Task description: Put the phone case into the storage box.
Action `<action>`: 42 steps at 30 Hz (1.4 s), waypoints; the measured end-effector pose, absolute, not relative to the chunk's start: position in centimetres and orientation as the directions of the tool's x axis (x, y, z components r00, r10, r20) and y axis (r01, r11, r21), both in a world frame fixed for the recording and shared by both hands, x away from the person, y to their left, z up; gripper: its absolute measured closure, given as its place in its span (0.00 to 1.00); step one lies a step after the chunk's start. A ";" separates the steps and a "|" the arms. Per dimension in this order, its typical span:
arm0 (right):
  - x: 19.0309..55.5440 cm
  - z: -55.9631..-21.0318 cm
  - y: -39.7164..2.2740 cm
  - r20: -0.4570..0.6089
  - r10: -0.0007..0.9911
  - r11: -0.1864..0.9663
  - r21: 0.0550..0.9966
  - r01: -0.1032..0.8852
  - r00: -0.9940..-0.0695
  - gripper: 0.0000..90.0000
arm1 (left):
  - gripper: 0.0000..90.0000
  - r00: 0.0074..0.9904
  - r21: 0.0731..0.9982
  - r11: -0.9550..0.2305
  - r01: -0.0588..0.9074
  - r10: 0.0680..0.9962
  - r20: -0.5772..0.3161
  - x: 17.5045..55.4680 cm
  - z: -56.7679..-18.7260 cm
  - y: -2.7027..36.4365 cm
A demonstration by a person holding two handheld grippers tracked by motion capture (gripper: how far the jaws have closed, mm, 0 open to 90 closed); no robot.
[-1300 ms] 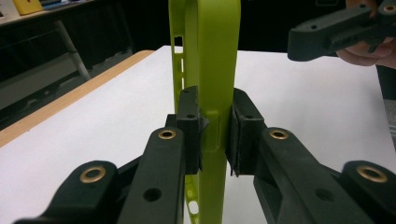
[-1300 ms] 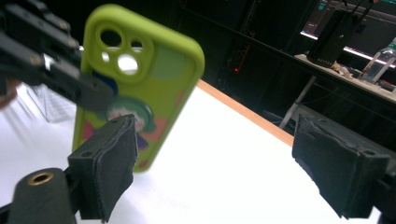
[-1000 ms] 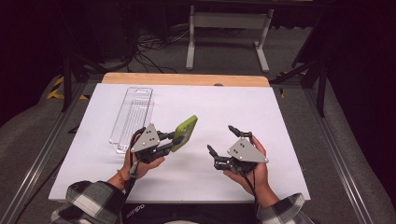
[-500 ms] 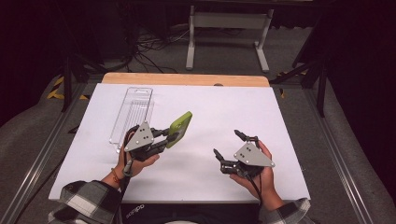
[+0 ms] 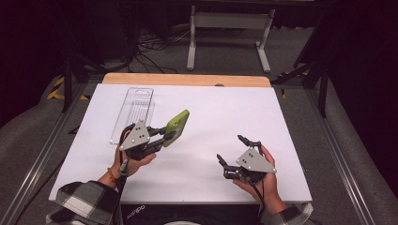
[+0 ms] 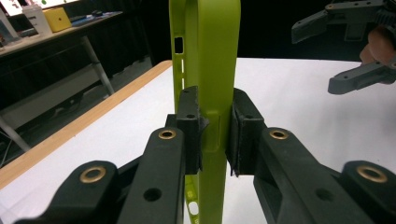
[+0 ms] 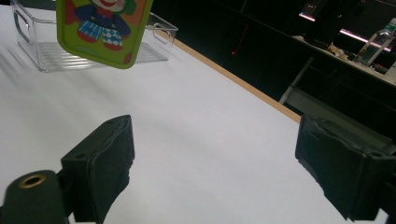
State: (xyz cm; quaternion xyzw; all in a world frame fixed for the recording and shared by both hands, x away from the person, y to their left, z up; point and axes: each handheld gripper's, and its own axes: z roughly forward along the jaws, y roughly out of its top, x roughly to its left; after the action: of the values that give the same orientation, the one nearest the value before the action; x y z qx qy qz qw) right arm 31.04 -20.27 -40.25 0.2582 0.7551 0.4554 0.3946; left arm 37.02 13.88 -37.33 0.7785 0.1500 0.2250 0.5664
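The left gripper (image 5: 165,135) is clenched on the lower edge of a lime-green plastic phone case (image 5: 176,127), holding it on edge above the white table (image 5: 211,122), just beside the near end of the clear ribbed plastic tray (image 5: 133,110); a cartoon figure is printed on its back. Well apart from the tray, the right gripper (image 5: 232,151) hovers released, jaws wide and empty

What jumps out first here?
The green phone case, clamped on edge in the left tongs above the white table, left of centre. Its back shows a cartoon clown in the right gripper view. The right tongs hang open and empty near the front right, and a clear tray lies at the far left.
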 end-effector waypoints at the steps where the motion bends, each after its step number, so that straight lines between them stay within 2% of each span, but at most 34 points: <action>1: 30.9 -40.4 -20.5 -0.365 0.750 0.454 0.890 0.029 -0.552 0.14 | 0.87 0.852 0.948 -0.316 -0.027 0.489 0.187 37.1 -37.2 14.1; 42: 31.1 -41.3 -21.1 -0.378 0.751 0.479 0.876 0.054 -0.541 0.14 | 0.87 0.794 0.971 -0.236 -0.029 0.586 0.166 37.7 -34.8 19.6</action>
State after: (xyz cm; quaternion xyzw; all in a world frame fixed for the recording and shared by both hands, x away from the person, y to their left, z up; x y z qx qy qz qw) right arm 31.12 -21.14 -41.33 0.2642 0.7617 0.4364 0.3995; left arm 37.70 19.55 -34.83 0.7415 0.1877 0.2608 0.5890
